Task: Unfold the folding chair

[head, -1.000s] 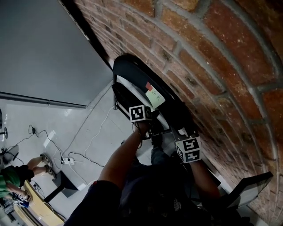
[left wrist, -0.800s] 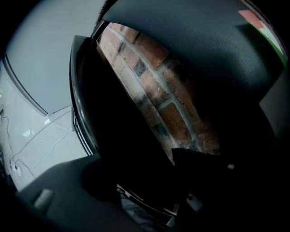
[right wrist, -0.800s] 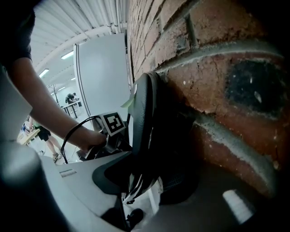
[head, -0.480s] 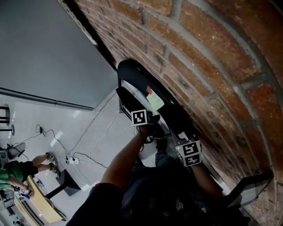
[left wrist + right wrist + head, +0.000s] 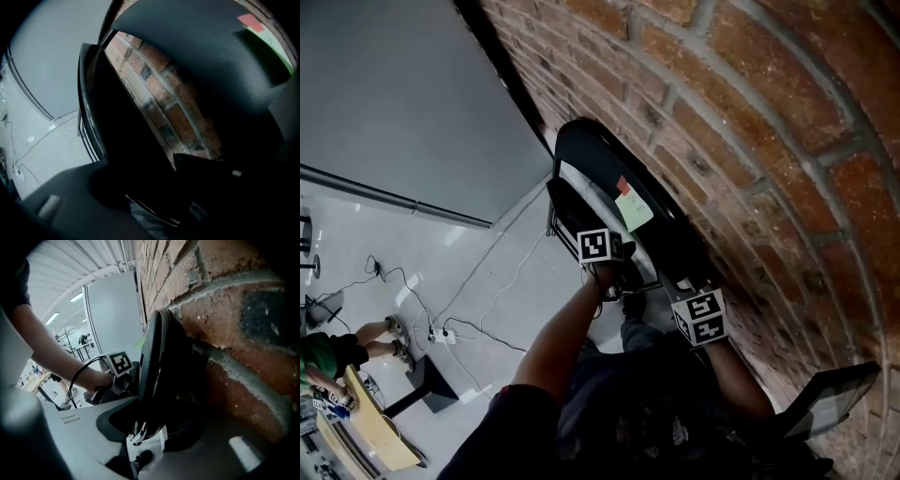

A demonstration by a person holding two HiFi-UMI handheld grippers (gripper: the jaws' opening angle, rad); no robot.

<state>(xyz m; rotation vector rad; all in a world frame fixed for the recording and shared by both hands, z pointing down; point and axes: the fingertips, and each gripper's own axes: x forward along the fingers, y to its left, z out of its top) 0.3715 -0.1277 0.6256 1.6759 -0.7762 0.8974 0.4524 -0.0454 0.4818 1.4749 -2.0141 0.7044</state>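
A folded black folding chair leans upright against the brick wall, with a green note and a red tag on it. My left gripper holds the front panel's edge; its jaws have just been closing, and the panel stands between them, pressed from both sides. The left gripper view is very dark. My right gripper is clamped on the chair's rear panel edge next to the bricks. That panel runs down between the right gripper's jaws.
The brick wall is directly behind the chair, and a grey wall panel to the left. White cables and a power strip lie on the pale floor. A person in green sits at lower left by a wooden table. Another dark panel is at lower right.
The head view has swayed slightly. Both grippers stay at the same places on the chair, and the chair still leans folded against the wall.
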